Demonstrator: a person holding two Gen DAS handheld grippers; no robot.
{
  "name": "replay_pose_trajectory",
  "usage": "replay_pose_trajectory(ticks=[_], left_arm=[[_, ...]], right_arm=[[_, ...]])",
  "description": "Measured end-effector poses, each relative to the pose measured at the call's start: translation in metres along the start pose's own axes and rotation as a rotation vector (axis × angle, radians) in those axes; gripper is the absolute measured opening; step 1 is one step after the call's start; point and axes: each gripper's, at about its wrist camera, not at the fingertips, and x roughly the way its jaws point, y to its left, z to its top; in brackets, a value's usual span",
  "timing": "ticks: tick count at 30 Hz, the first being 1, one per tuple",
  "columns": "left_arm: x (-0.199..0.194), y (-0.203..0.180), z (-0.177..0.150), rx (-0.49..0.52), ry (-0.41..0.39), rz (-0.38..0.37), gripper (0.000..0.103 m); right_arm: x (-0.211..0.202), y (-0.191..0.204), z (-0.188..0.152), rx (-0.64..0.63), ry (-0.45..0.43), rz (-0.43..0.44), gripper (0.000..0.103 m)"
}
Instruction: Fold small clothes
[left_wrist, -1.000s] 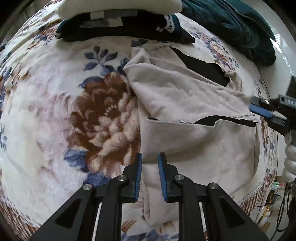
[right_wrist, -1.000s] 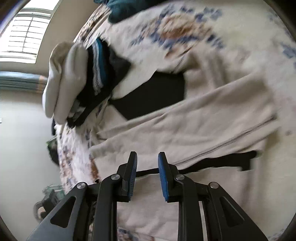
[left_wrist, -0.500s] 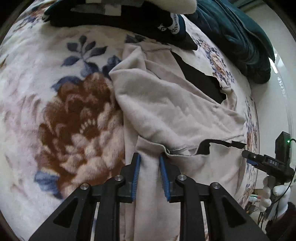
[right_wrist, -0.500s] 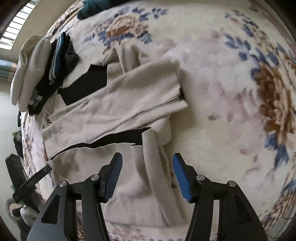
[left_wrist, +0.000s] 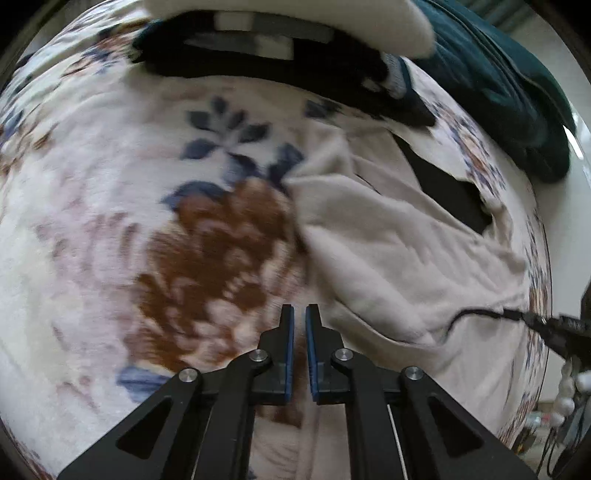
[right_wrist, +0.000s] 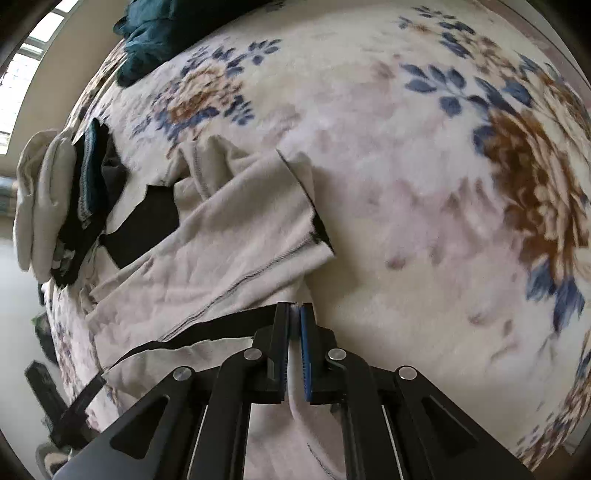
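left wrist view. left gripper (left_wrist: 299, 317), black two-finger frame with blue pads, bottom centre of the frame: jaws drawn almost together on a thin edge of the beige soft-knit garment with black lining (left_wrist: 399, 258), the cloth running down between the pads to the bottom edge. the rest of the garment lies crumpled to the right of the gripper, filling the centre right of the frame, its black lining showing at upper right. all of it rests on the cream plush blanket with brown flowers and blue leaves (left_wrist: 110, 221). stack of folded clothes, black and dark blue under a white piece (left_wrist: 280, 48), along the top edge, well apart from the gripper. dark teal quilted cover (left_wrist: 517, 103), upper right corner. right gripper (left_wrist: 535, 321) at the right edge, on the garment's far side; picture blurred.

right wrist view. right gripper (right_wrist: 295, 317), bottom centre: jaws clamped on a fold of the beige garment (right_wrist: 236, 236), cloth pinched between the blue pads. the garment spreads from the gripper toward the upper left; a black strip of lining touches the left finger. blanket (right_wrist: 406, 166) bare on the right half. folded stack (right_wrist: 66, 199) at the left edge. teal cover (right_wrist: 166, 29) at top left. left gripper (right_wrist: 92, 387) at lower left, at the garment's edge.
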Motion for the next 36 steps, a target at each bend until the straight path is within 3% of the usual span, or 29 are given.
replay_pose_trajectory(ticks=[3, 4, 7, 8, 10, 14, 15, 16, 19, 25, 28, 30, 33, 35, 36], left_arm=[[-0.01, 0.009, 0.004, -0.058, -0.012, -0.033, 0.006], [-0.014, 0.009, 0.004, -0.065, -0.016, -0.031, 0.01], [-0.028, 0.004, 0.001, -0.048, -0.039, -0.02, 0.032], [-0.031, 0.003, -0.001, -0.043, -0.039, -0.02, 0.043], [-0.031, -0.001, -0.003, -0.042, -0.03, -0.001, 0.055], [-0.026, -0.008, -0.009, -0.03, -0.024, 0.033, 0.055], [-0.024, -0.008, -0.011, -0.034, -0.018, 0.027, 0.055], [-0.023, -0.009, -0.011, -0.041, -0.016, 0.026, 0.055], [-0.021, -0.014, -0.013, -0.038, -0.017, 0.011, 0.055], [-0.015, -0.02, -0.013, -0.027, -0.016, 0.009, 0.055], [-0.012, -0.018, -0.012, -0.03, -0.006, 0.015, 0.055], [-0.013, -0.017, -0.012, -0.035, -0.003, 0.014, 0.055], [-0.015, -0.017, -0.012, -0.034, -0.007, 0.011, 0.055], [-0.016, -0.016, -0.012, -0.032, -0.009, 0.009, 0.055], [-0.016, -0.015, -0.012, -0.033, -0.009, 0.006, 0.055]], right_arm=[[-0.018, 0.01, 0.0, -0.068, -0.014, -0.01, 0.009], [-0.025, 0.016, -0.002, -0.101, -0.021, -0.008, 0.017], [-0.032, 0.033, -0.01, -0.193, -0.001, 0.03, 0.036], [-0.03, 0.04, -0.014, -0.225, 0.02, 0.043, 0.038], [-0.021, 0.05, -0.019, -0.283, 0.059, 0.036, 0.038], [0.013, 0.05, -0.024, -0.326, 0.102, -0.108, 0.036], [0.017, 0.048, -0.024, -0.324, 0.091, -0.117, 0.029], [0.017, 0.045, -0.024, -0.321, 0.065, -0.124, 0.006], [0.009, 0.042, -0.023, -0.291, 0.012, -0.103, 0.003], [-0.014, 0.051, -0.019, -0.3, -0.116, -0.108, 0.003], [-0.006, 0.055, -0.009, -0.299, -0.107, -0.123, 0.003], [0.012, 0.053, -0.003, -0.283, -0.004, -0.103, 0.003], [0.004, 0.039, 0.001, -0.188, 0.02, -0.046, 0.01], [-0.014, 0.024, 0.002, -0.126, -0.016, -0.023, 0.031], [-0.02, 0.017, 0.002, -0.1, -0.023, -0.006, 0.034]])
